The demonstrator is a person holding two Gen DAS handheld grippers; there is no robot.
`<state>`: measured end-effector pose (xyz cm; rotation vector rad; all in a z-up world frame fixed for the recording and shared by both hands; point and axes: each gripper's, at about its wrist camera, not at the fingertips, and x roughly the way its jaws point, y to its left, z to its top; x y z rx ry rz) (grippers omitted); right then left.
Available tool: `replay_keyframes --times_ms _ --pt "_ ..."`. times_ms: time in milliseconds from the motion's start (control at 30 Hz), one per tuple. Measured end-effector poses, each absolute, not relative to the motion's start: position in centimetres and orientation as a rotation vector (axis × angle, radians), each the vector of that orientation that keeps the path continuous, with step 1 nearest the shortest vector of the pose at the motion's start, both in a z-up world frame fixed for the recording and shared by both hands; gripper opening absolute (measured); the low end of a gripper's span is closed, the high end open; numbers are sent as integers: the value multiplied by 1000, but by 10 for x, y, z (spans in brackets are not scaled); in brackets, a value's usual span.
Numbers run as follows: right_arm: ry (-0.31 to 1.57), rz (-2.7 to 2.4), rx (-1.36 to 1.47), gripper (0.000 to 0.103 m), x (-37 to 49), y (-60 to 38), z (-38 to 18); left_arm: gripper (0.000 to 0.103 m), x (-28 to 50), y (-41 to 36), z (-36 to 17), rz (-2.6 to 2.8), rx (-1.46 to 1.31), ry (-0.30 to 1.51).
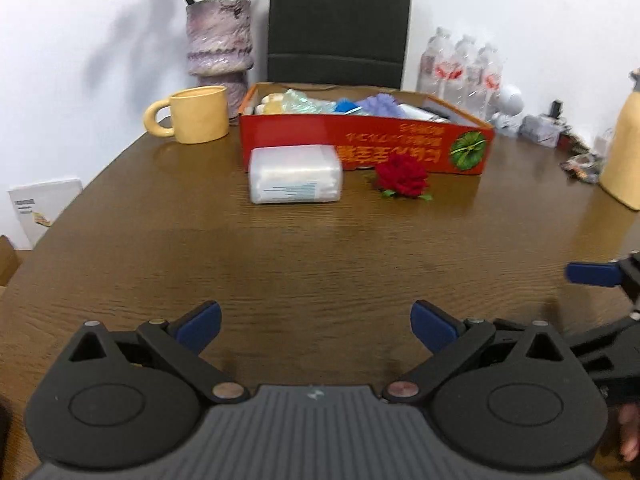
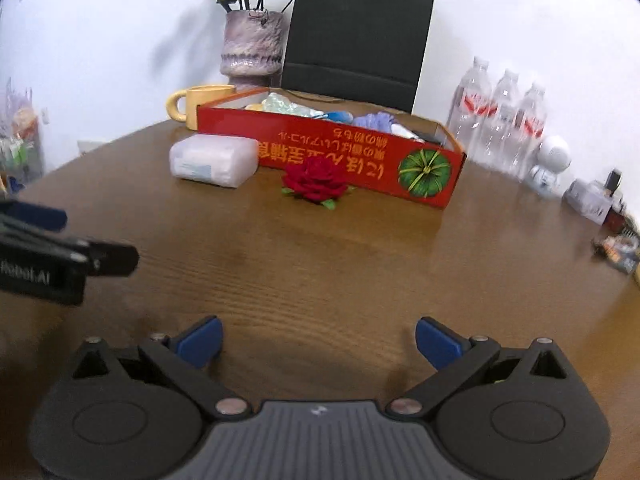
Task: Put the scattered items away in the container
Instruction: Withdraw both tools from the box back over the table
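white wall behind, and a brown wood-grain bench (image 1: pixel 320 248) in front of it, with the red cardboard box (image 1: pixel 360 140) sitting toward the far side, already holding a heap of soft things in blue, purple and pale green. two items are left out on the wood, both just in front of the box's near wall: a clear plastic pack (image 1: pixel 295 174) and a red fabric rose (image 1: pixel 402 178).

the left tongs (image 1: pixel 316 322) hang low over the near part of the bench, blue pads spread wide with nothing between them. the right tongs (image 2: pixel 319 340) are the same, released and empty, alongside the left pair.

from the left tongs the pack lies almost straight ahead, a touch left of centre, well apart from the pads. its long axis runs across the view, side to side, parallel to the box wall that it seems to touch or nearly touch. so the broad face is toward the tongs and the short ends point left and right.

from the right tongs the rose (image 2: pixel 316 182) is dead ahead, and the pack (image 2: pixel 214 160) sits off to the left of it. the rose is roundish with no real long axis; the bloom faces up and toward us, small green leaves poking out at its base.

my guess is the left takes the pack and the right takes the rose, each going straight forward. the pack would want gripping across its short depth.
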<state>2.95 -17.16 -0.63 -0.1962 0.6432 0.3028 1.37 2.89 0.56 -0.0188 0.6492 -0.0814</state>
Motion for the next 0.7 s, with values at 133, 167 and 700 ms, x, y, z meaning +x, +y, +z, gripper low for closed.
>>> replay_keyframes --times_ms 133,167,700 --pt "646 273 -162 103 34 -176 -7 103 18 24 -1 -72 -7 686" --pt "663 274 -140 103 36 -178 -8 103 21 23 -4 -65 1 702" --pt "700 256 -74 103 37 -185 -12 103 20 18 -12 -43 32 698"
